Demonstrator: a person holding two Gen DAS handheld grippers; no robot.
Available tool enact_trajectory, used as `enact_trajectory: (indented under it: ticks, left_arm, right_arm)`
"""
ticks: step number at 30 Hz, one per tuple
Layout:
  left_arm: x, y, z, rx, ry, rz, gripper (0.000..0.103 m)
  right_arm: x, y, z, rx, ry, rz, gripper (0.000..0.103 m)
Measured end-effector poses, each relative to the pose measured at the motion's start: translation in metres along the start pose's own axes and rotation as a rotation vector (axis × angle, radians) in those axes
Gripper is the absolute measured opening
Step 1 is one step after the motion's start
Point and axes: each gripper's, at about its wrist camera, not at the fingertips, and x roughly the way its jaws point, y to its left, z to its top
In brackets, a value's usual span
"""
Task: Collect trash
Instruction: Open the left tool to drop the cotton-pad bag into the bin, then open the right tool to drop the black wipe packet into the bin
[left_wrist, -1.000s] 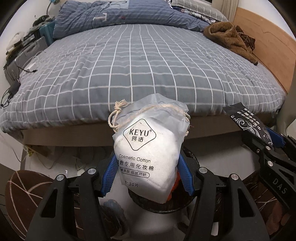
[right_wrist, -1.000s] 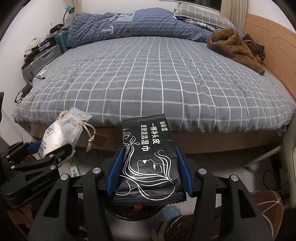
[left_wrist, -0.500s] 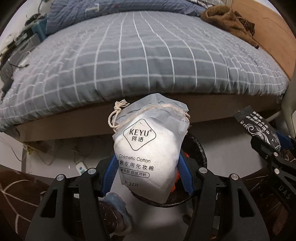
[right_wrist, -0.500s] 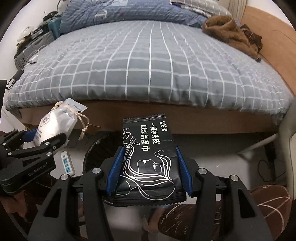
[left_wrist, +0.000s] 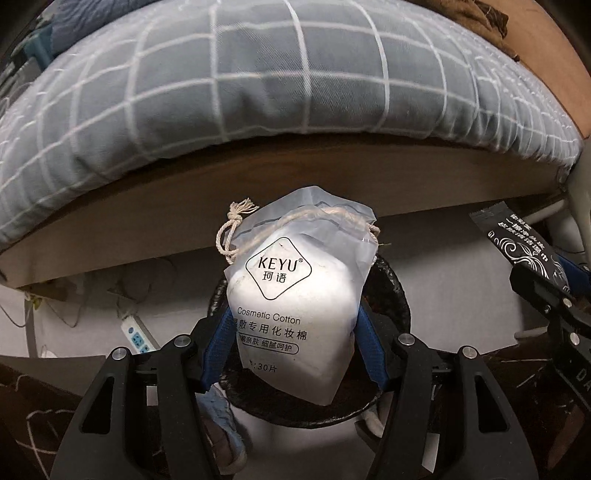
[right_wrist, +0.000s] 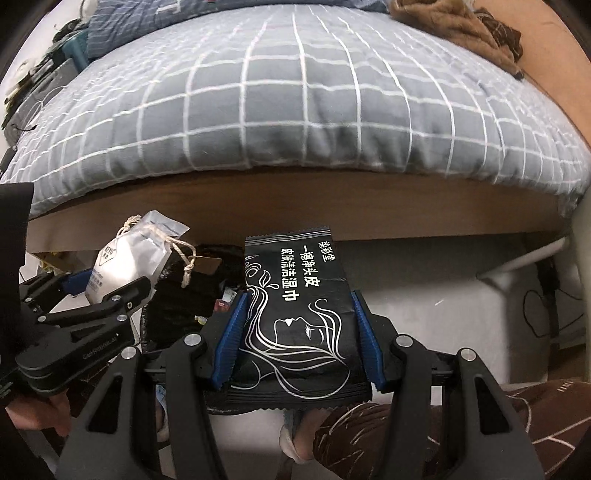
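Observation:
My left gripper (left_wrist: 293, 325) is shut on a white drawstring bag of cosmetic cotton (left_wrist: 291, 295), held upright right above a round bin with a black liner (left_wrist: 395, 295) on the floor. The right gripper (right_wrist: 297, 314) is shut on a flat black wet-wipe packet (right_wrist: 295, 317), its blue pads pressing both long edges. In the right wrist view the cotton bag (right_wrist: 125, 258) and left gripper (right_wrist: 85, 295) are at the left, over the black bin liner (right_wrist: 177, 299). The black packet (left_wrist: 517, 247) shows at the right edge of the left wrist view.
The bed with a grey checked cover (right_wrist: 295, 103) and wooden frame (left_wrist: 332, 177) rises just behind the bin. A white power strip (left_wrist: 138, 334) and cables lie on the floor to the left. A brown patterned rug (right_wrist: 461, 424) and a person's slippered foot (left_wrist: 221, 432) are near the bin.
Both grippers have sunk toward the floor and tipped downward, still holding their items. The bed has moved up in both views and the bin has come fully under the cotton bag.

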Motion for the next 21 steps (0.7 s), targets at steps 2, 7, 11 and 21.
enact_trajectory:
  ticks: [2,7,11,21]
  left_arm:
    - [0.008,-0.003,0.001,-0.002,0.016,-0.004,0.061]
    - [0.016,-0.010,0.004,0.018,0.019,0.009,0.067]
    - [0.013,-0.004,0.005,0.021,0.001,0.018,0.078]
    - [-0.021,0.042,0.005,-0.023,-0.062,0.069,0.097]
  right_arm:
    - [0.006,0.000,0.000,0.000,0.011,0.001,0.053]
    - [0.015,0.008,0.000,-0.028,0.018,0.000,0.053]
    - [0.017,0.021,0.000,-0.049,0.015,0.016,0.053]
    - [0.012,0.050,0.006,-0.088,0.002,0.068,0.053]
